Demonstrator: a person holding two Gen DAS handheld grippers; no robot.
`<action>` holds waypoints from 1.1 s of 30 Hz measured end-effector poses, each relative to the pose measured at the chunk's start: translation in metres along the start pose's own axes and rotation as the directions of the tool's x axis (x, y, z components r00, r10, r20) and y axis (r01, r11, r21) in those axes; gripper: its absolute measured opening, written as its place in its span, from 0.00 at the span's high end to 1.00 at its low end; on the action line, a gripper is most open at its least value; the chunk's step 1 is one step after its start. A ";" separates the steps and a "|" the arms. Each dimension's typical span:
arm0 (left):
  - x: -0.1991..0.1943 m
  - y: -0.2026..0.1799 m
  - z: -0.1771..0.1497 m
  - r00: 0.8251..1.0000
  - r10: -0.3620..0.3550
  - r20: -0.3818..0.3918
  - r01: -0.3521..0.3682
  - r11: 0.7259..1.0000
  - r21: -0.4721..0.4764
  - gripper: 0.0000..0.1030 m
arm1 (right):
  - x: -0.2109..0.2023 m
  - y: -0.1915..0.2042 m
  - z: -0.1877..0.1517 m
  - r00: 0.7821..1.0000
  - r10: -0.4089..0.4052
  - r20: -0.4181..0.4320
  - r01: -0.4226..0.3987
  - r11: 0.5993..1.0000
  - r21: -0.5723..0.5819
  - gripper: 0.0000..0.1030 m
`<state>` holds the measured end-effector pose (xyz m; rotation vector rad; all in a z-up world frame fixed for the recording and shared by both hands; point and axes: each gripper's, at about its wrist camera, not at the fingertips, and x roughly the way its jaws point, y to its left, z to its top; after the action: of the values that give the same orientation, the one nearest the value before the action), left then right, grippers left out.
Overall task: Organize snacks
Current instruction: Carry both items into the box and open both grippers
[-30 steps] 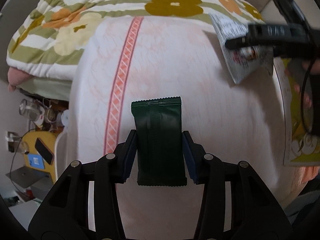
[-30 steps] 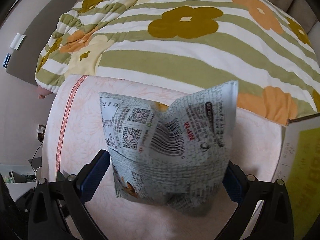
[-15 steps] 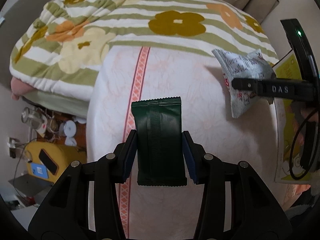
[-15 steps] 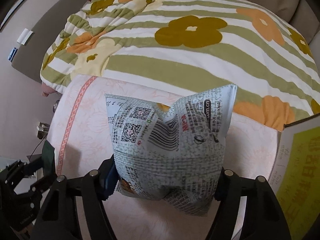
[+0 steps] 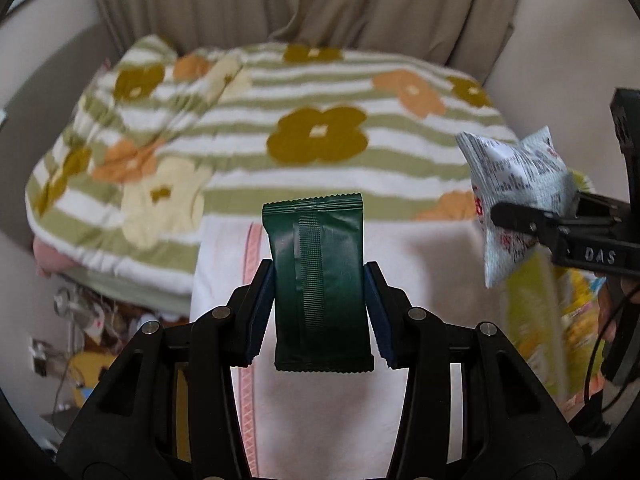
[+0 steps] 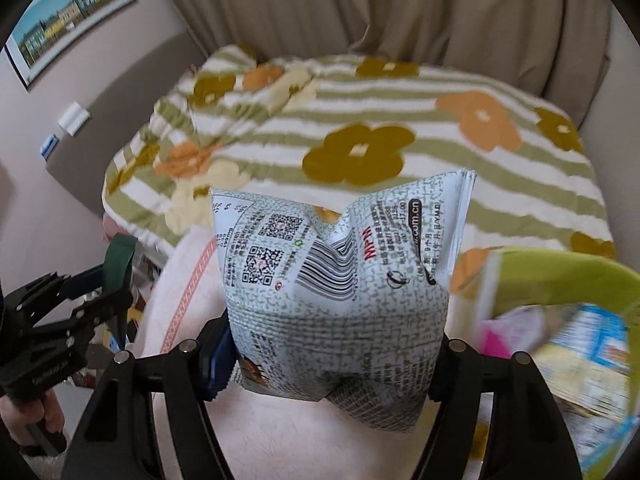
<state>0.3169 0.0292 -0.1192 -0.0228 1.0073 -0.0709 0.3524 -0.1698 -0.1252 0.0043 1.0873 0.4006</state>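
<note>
My left gripper is shut on a dark green snack packet, held upright by its long sides above the pale pink cloth. My right gripper is shut on a puffy grey-white printed snack bag, whose sides crumple inward between the pads. The left wrist view shows that bag at the far right, in the right gripper. At the left of the right wrist view are the left gripper and the green packet. Both packets hang in the air.
A yellow-green box with colourful packets inside stands at the right, blurred. A flowered, green-striped blanket covers the bed behind the cloth, with beige curtains beyond. Floor clutter lies off the left edge.
Both grippers have risen with their packets, and the views now reach the curtains. The right jaws closed in on the printed bag, squeezing it narrower.
</note>
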 end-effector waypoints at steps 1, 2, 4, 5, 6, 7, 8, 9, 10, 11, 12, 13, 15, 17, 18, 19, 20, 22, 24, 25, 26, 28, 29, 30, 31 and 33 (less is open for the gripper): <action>-0.009 -0.010 0.006 1.000 -0.004 0.025 0.004 1.000 0.009 0.60 | -0.010 -0.003 0.000 1.000 -0.002 0.015 0.001 1.000 0.006 0.34; -0.017 -0.019 0.011 0.999 -0.010 0.044 0.010 1.000 0.018 0.60 | -0.024 -0.008 -0.002 0.999 -0.004 0.035 0.003 1.000 0.014 0.34; -0.032 -0.040 0.021 0.997 -0.023 0.076 0.020 0.999 0.038 0.60 | -0.047 -0.019 -0.005 0.998 -0.012 0.067 0.011 1.000 0.022 0.34; -0.038 -0.051 0.025 0.995 -0.032 0.092 0.027 0.998 0.048 0.60 | -0.060 -0.025 -0.009 0.996 -0.021 0.085 0.018 0.999 0.027 0.34; -0.043 -0.061 0.027 0.994 -0.041 0.103 0.036 0.998 0.056 0.60 | -0.074 -0.033 -0.014 0.994 -0.030 0.103 0.027 0.999 0.033 0.34; -0.048 -0.072 0.029 0.992 -0.053 0.112 0.046 0.997 0.065 0.60 | -0.082 -0.038 -0.016 0.993 -0.036 0.111 0.032 0.999 0.037 0.34; -0.054 -0.087 0.032 0.990 -0.068 0.125 0.059 0.995 0.075 0.60 | -0.094 -0.046 -0.021 0.991 -0.047 0.123 0.042 0.998 0.044 0.34; -0.058 -0.099 0.034 0.988 -0.082 0.133 0.071 0.994 0.085 0.60 | -0.105 -0.055 -0.026 0.989 -0.058 0.136 0.051 0.997 0.052 0.34; -0.060 -0.110 0.035 0.986 -0.096 0.137 0.083 0.992 0.094 0.60 | -0.112 -0.061 -0.030 0.988 -0.065 0.142 0.057 0.997 0.058 0.34; -0.061 -0.123 0.035 0.984 -0.112 0.139 0.098 0.990 0.102 0.60 | -0.122 -0.070 -0.035 0.986 -0.076 0.149 0.066 0.996 0.067 0.34; -0.063 -0.138 0.035 0.982 -0.130 0.140 0.116 0.987 0.110 0.60 | -0.133 -0.080 -0.042 0.983 -0.090 0.159 0.078 0.994 0.078 0.34; -0.063 -0.150 0.034 0.980 -0.144 0.136 0.129 0.985 0.116 0.60 | -0.139 -0.086 -0.045 0.982 -0.099 0.162 0.086 0.993 0.085 0.34; -0.063 -0.179 0.031 0.975 -0.182 0.124 0.166 0.977 0.130 0.60 | -0.153 -0.103 -0.058 0.979 -0.121 0.162 0.104 0.989 0.108 0.34; -0.060 -0.208 0.025 0.972 -0.208 0.106 0.191 0.970 0.150 0.60 | -0.163 -0.117 -0.070 0.979 -0.131 0.158 0.111 0.986 0.127 0.34; -0.058 -0.219 0.022 0.972 -0.215 0.099 0.199 0.968 0.156 0.60 | -0.167 -0.124 -0.075 0.979 -0.136 0.154 0.115 0.984 0.134 0.34; -0.056 -0.230 0.019 0.971 -0.222 0.089 0.206 0.965 0.161 0.60 | -0.170 -0.131 -0.081 0.979 -0.141 0.148 0.120 0.983 0.142 0.34; -0.054 -0.241 0.015 0.970 -0.231 0.075 0.216 0.962 0.165 0.60 | -0.173 -0.139 -0.088 0.980 -0.144 0.138 0.123 0.981 0.150 0.34; -0.047 -0.261 0.008 0.968 -0.246 0.050 0.235 0.958 0.167 0.61 | -0.175 -0.153 -0.100 0.982 -0.147 0.121 0.127 0.979 0.159 0.34; -0.039 -0.280 0.000 0.966 -0.259 0.021 0.252 0.953 0.170 0.61 | -0.175 -0.162 -0.108 0.983 -0.150 0.109 0.131 0.978 0.165 0.34; -0.036 -0.287 -0.003 0.965 -0.262 0.011 0.257 0.951 0.172 0.61 | -0.175 -0.166 -0.114 0.983 -0.154 0.104 0.136 0.976 0.169 0.34; -0.033 -0.295 -0.007 0.964 -0.266 -0.001 0.262 0.949 0.174 0.61 | -0.175 -0.170 -0.120 0.982 -0.160 0.097 0.142 0.975 0.173 0.34; -0.024 -0.311 -0.014 0.962 -0.270 -0.031 0.271 0.945 0.186 0.61 | -0.177 -0.179 -0.134 0.984 -0.160 0.084 0.143 0.972 0.186 0.34; -0.022 -0.317 -0.017 0.962 -0.270 -0.041 0.273 0.943 0.192 0.61 | -0.176 -0.181 -0.139 0.984 -0.159 0.077 0.142 0.971 0.193 0.34; -0.019 -0.322 -0.019 0.961 -0.272 -0.049 0.277 0.940 0.198 0.60 | -0.175 -0.184 -0.144 0.985 -0.158 0.069 0.141 0.969 0.201 0.34; -0.018 -0.326 -0.020 0.960 -0.274 -0.053 0.279 0.939 0.201 0.60 | -0.175 -0.187 -0.148 0.986 -0.157 0.062 0.141 0.968 0.207 0.34; -0.015 -0.333 -0.022 0.959 -0.276 -0.065 0.283 0.937 0.204 0.54 | -0.177 -0.191 -0.156 0.987 -0.153 0.055 0.138 0.967 0.215 0.34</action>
<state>0.2739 -0.3017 -0.1016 0.0299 1.0227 -0.4406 0.2075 -0.4336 -0.0852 0.1252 1.0483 0.1499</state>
